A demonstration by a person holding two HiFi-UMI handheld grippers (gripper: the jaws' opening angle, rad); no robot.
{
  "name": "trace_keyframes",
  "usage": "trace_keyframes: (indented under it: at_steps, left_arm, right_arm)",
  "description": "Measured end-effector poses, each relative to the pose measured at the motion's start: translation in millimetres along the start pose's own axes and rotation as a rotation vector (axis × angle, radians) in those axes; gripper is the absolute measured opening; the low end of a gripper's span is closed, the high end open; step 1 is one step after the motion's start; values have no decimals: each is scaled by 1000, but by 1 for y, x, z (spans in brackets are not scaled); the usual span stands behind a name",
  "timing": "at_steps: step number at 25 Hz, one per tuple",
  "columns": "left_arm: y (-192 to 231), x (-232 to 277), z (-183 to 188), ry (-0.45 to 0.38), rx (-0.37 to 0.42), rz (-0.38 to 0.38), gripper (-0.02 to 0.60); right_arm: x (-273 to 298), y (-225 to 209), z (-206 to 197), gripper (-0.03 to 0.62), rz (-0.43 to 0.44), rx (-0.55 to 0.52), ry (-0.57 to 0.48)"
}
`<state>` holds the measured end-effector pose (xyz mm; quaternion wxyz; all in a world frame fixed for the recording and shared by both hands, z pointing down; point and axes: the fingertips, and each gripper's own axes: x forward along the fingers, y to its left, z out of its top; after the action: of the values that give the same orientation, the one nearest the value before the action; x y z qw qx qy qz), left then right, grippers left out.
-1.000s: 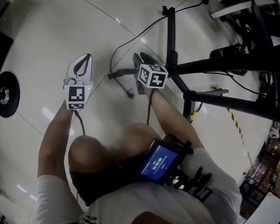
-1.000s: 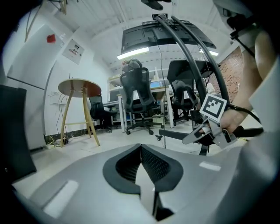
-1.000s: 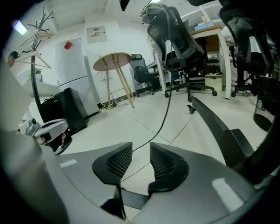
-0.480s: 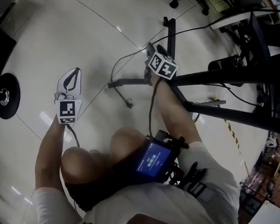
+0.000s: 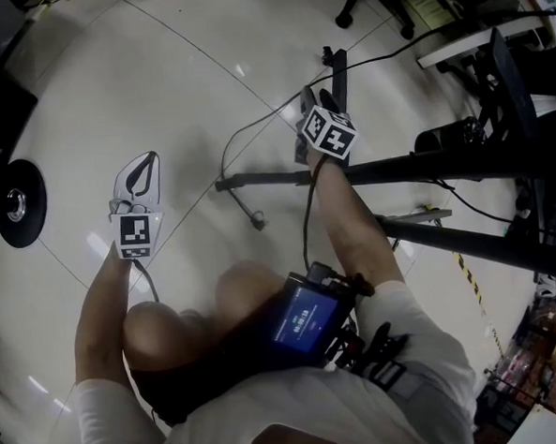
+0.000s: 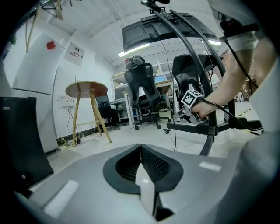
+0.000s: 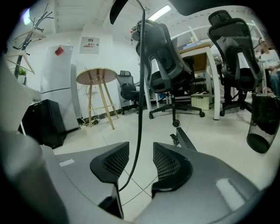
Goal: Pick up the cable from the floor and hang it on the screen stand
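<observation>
The left tongs (image 6: 141,168) are fully closed, pad against pad, with nothing between them. In the head view they hang out over bare floor (image 5: 92,96), well to the left of the stand (image 5: 425,165).

The right tongs (image 7: 141,161) are open with a clear gap. The cable (image 7: 139,105) drops from above straight through that gap and passes out of sight below. It runs nearer the left pad (image 7: 114,161), but the pads are not pressed onto it, so it is threaded through and not clamped.

From the head view the right tongs are at the stand's front leg (image 5: 340,76), just above the long black bar that crosses the picture. The cable comes in from the upper right and passes by these tongs. From there it curves left over the floor in a loop and comes back to the low bar. Its free end lies on the tiles near the person's knee (image 5: 240,294), apart from both tongs.

The left gripper view shows the right hand (image 6: 205,107) at the stand's base. Behind it are office chairs (image 6: 144,94) and a round stool (image 6: 86,89).
</observation>
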<state>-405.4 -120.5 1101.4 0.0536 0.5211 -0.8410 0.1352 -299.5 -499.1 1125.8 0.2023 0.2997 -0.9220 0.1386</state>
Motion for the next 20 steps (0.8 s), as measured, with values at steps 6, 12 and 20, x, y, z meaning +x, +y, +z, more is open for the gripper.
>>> trace_keyframes:
  at_steps: [6, 12, 20]
  left_arm:
    - [8, -6, 0, 8, 16, 18, 3]
    - [16, -13, -5, 25, 20, 39, 3]
    - [16, -9, -3, 9, 14, 29, 3]
  right_arm:
    - [12, 11, 12, 145, 35, -29, -18]
    - [15, 20, 11, 38, 41, -52, -14]
    - [-9, 117, 4, 37, 294, -80, -6]
